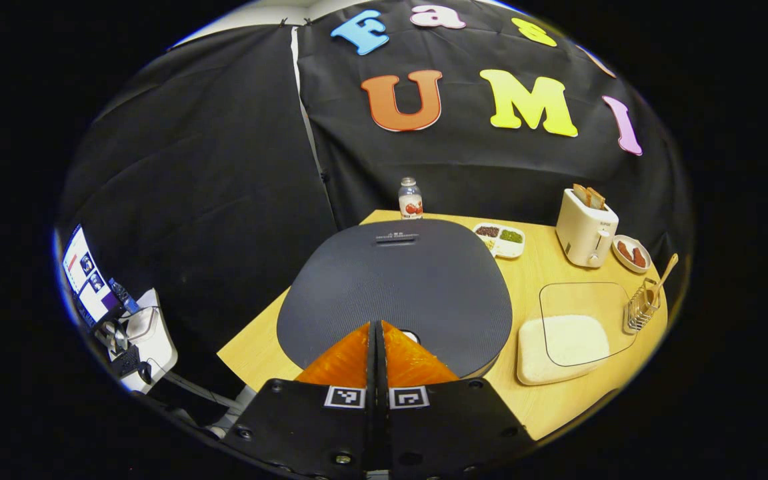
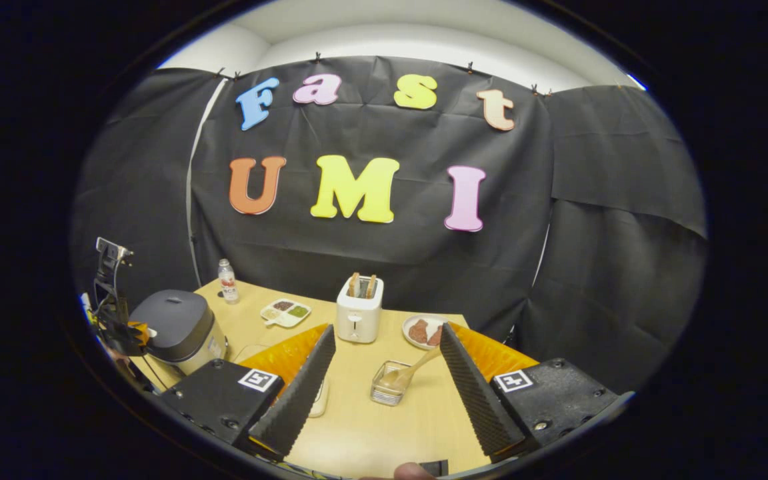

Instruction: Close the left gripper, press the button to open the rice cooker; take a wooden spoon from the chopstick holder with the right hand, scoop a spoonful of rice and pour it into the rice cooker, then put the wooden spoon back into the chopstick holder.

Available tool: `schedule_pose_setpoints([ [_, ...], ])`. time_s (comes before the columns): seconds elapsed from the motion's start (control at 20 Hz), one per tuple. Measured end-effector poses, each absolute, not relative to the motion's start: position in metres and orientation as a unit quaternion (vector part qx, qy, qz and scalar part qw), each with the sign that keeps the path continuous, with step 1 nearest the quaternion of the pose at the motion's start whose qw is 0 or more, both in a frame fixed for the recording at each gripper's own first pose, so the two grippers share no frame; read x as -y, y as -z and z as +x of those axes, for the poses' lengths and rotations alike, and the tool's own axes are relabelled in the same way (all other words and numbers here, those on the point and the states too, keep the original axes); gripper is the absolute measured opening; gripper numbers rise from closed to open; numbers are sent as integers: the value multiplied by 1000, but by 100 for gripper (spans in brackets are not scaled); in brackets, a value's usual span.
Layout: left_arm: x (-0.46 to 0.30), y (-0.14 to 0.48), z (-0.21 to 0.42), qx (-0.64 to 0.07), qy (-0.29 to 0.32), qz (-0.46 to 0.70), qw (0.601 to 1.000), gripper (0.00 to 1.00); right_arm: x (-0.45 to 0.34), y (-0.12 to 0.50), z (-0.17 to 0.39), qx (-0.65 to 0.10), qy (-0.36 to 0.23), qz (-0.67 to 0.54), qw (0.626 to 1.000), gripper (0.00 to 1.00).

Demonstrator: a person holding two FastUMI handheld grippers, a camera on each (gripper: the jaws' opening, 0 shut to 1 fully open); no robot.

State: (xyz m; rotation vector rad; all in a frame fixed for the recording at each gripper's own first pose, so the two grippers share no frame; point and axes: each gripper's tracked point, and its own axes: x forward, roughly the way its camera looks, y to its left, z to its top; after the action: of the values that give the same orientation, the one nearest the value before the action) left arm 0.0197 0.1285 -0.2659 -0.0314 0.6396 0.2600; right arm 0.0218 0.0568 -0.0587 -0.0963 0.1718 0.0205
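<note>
The rice cooker (image 1: 394, 287) has a dark grey closed lid and sits right under my left gripper (image 1: 376, 328). Its orange fingers are shut together, tips just above the lid's near edge beside a small white button (image 1: 412, 335). A rice container (image 1: 561, 347) with a clear lid lies to the right. Beyond it stands the wire chopstick holder (image 1: 641, 307) with the wooden spoon (image 1: 664, 273) leaning in it. My right gripper (image 2: 387, 330) is open above the table, with the holder (image 2: 387, 387) and spoon (image 2: 414, 370) between its fingers but farther off. The cooker (image 2: 174, 327) stands at the left.
A white toaster (image 2: 359, 310) with bread stands mid-table, a plate of meat (image 2: 424, 331) right of it. A divided tray (image 2: 284, 312) and a small bottle (image 2: 227, 281) sit toward the back left. The wooden table (image 1: 544, 407) ends near the black cloth wall.
</note>
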Motion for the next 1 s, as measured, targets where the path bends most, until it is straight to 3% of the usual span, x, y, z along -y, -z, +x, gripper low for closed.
schedule_pose_setpoints([
  [0.15,-134,230,32,-243,-141,12,960,0,-57,52,20,-73,-10,-53,996,100],
  [0.4,-157,120,63,-69,-177,37,981,0,-52,44,17,-54,-6,-40,998,100],
  [0.9,-127,67,55,-24,-137,20,990,0,-38,40,14,-41,6,-29,999,100],
  [1.0,-124,62,43,-14,-137,22,990,58,-37,41,16,-42,7,-29,999,100],
])
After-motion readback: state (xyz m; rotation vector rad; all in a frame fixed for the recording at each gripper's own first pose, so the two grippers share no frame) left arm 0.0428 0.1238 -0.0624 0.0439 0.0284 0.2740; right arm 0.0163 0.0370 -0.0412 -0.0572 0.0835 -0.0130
